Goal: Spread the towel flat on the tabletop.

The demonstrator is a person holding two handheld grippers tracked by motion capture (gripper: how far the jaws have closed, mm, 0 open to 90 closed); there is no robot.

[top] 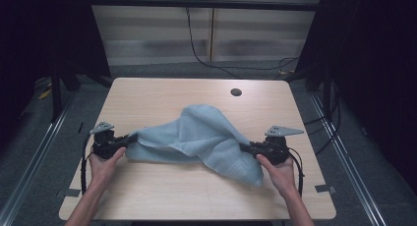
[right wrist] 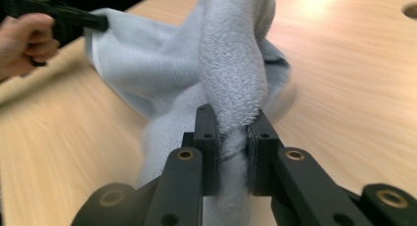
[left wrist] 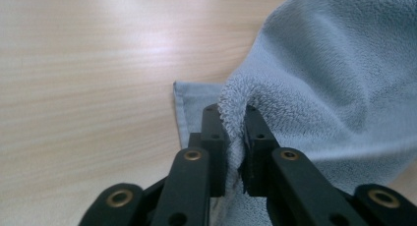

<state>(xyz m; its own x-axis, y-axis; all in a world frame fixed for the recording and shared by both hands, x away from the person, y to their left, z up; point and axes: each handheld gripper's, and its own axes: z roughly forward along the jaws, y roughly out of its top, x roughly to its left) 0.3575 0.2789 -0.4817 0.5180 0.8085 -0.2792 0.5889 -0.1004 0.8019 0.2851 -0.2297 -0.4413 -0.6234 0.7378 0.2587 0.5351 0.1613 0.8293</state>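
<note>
Both tools pinch the towel, lifted off the surface between them.
The left tool [top: 129, 139] and right tool [top: 244, 147] each clamp a thin fold of the towel [top: 196, 137]; a hard pull apart could slip the plush free and drop it.

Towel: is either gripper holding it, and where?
Both. The left gripper pinches a bunched fold at the towel's left end; the right gripper clamps a gathered fold at its right end.

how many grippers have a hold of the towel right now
2. The left gripper pinches the light blue towel at its left end, and the right gripper pinches its right end, above the wooden table.
</note>
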